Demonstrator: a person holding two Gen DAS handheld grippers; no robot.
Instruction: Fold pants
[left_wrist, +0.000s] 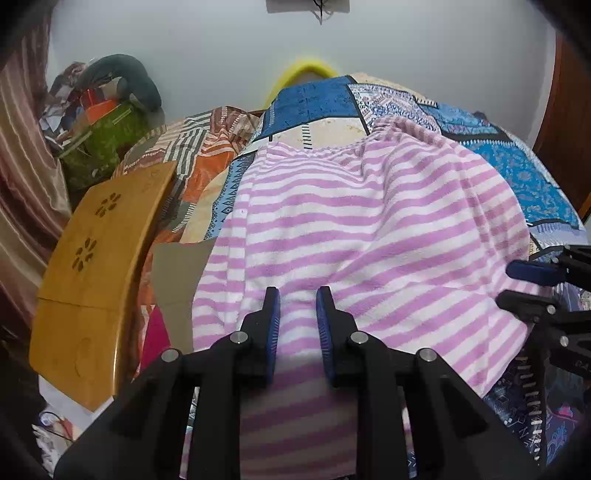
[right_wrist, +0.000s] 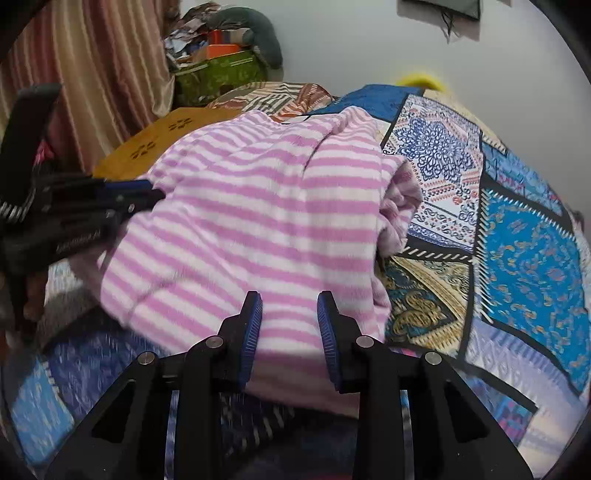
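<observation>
The striped pants (left_wrist: 351, 229) lie bunched on the patchwork bedspread (right_wrist: 524, 236). My left gripper (left_wrist: 297, 306) and right gripper (right_wrist: 290, 314) each pinch a fabric fold, jaws narrowly parted. Carry both edges evenly across the bedspread, keeping tension equal.

One pair of pink-striped pants (left_wrist: 354, 221), two claws, left (left_wrist: 298, 299) and right (right_wrist: 290, 302), one patchwork bedspread (right_wrist: 524, 229), one wooden tray (left_wrist: 99, 266)
</observation>
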